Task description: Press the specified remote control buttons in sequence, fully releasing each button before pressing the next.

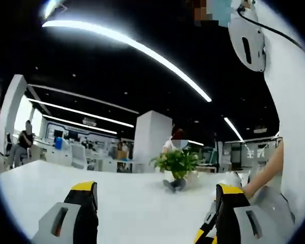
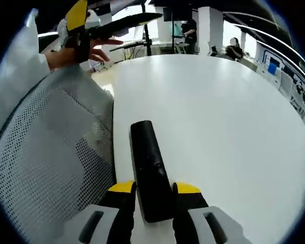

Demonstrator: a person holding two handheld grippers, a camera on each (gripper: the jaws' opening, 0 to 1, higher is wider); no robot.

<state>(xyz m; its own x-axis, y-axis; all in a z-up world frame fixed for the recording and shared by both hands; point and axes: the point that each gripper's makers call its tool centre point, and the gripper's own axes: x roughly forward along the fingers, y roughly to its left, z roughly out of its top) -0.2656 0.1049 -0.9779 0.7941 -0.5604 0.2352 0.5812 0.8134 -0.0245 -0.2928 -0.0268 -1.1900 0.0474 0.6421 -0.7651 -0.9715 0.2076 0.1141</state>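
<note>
Remote control (image 2: pixel 148 170) clamped in right hand-held gripper (image 2: pixel 153 190) above table (image 2: pixel 229 117).

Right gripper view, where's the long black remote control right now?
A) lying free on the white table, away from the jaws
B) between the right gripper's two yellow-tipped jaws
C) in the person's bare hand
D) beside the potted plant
B: the long black remote control sits between the right gripper's two yellow-tipped jaws, its far end pointing out over the white table.
</note>
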